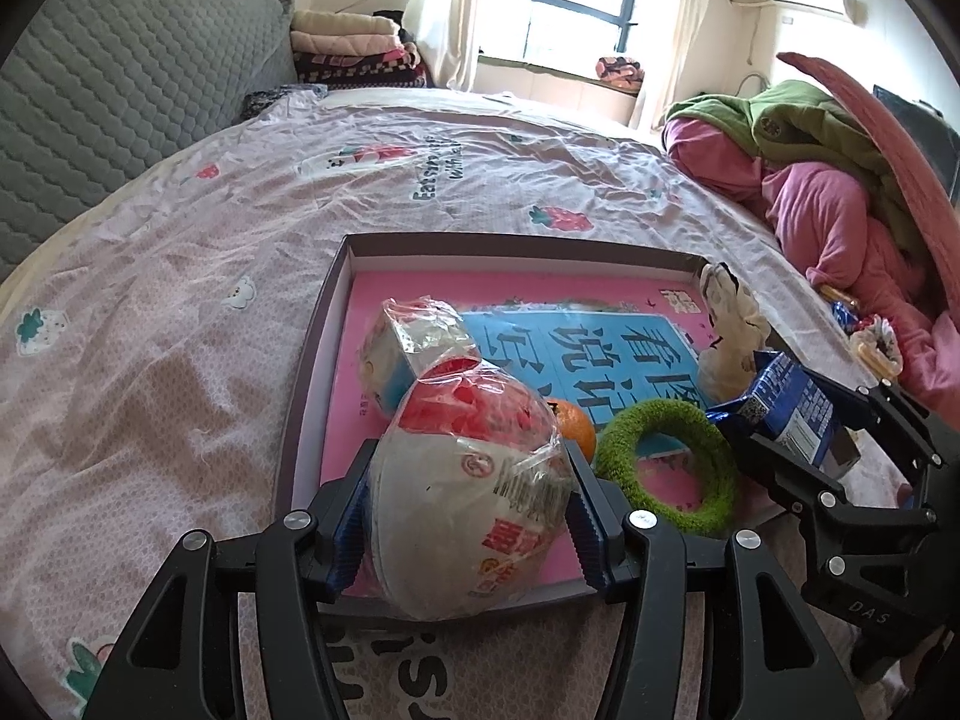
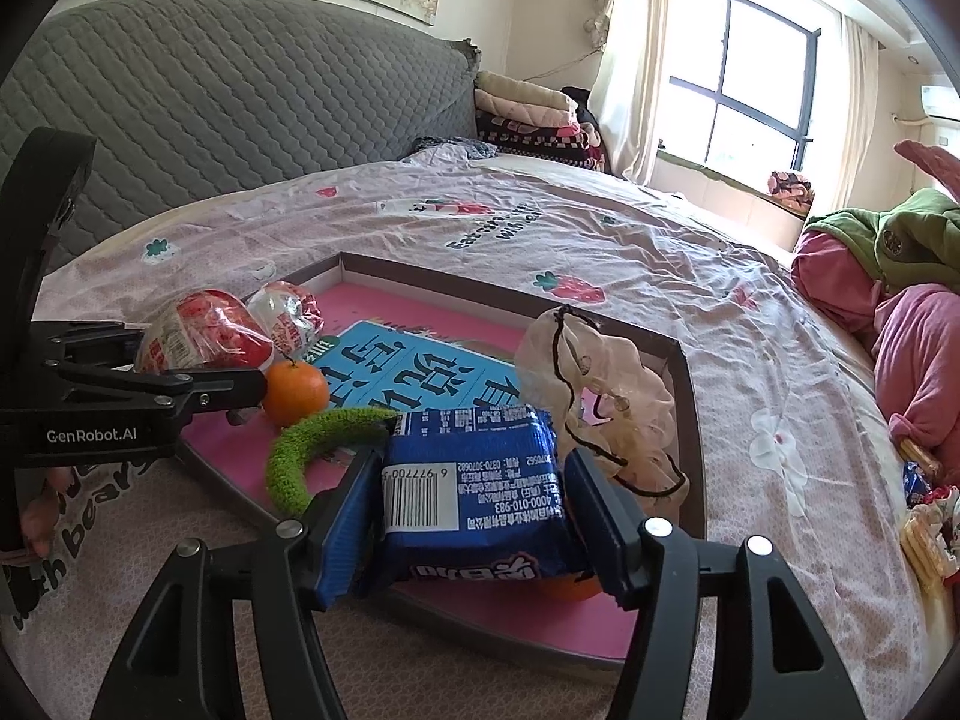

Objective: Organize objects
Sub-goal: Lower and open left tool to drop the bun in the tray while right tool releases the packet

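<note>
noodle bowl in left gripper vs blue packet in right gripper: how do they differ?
Shape: the round white-and-red plastic-wrapped noodle bowl bulges wide; the flat blue foil snack packet is a rectangular pillow.
Wrap: the bowl has loose clear film; the packet is opaque, its barcode facing the camera.
Fit: the bowl fills the left gripper; in the right gripper one pad seems to stand just off the packet.
Shared: both sit between jaws over the near edge of the shallow pink-lined box tray.
</note>
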The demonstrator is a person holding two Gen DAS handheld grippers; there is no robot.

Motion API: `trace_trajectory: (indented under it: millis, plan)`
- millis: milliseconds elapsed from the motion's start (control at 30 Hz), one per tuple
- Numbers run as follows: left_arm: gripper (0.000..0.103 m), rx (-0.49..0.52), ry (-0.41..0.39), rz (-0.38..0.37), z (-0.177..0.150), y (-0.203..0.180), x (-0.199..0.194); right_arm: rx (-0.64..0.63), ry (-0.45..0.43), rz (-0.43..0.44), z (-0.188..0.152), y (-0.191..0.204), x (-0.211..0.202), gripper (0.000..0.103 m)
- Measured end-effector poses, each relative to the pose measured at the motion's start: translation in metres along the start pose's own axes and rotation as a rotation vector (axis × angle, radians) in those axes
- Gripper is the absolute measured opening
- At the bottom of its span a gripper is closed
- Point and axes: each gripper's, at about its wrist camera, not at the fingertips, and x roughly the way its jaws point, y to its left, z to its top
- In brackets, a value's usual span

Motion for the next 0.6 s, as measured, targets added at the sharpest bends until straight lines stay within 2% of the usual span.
trace_trajectory:
  millis: [367,600]
  plan:
    - [0.06,0.019,0.008,0.01,-0.0005,-0.0064,-0.0029,0.002,-0.004,0.005,0.0007,0.0005,-0.0026,0.065]
    - [0.066,0.022,0.0,0.01,0.0003,-0.0068,-0.0066,0.01,-0.023,0.009,0.0018,-0.001,-0.0066,0.067]
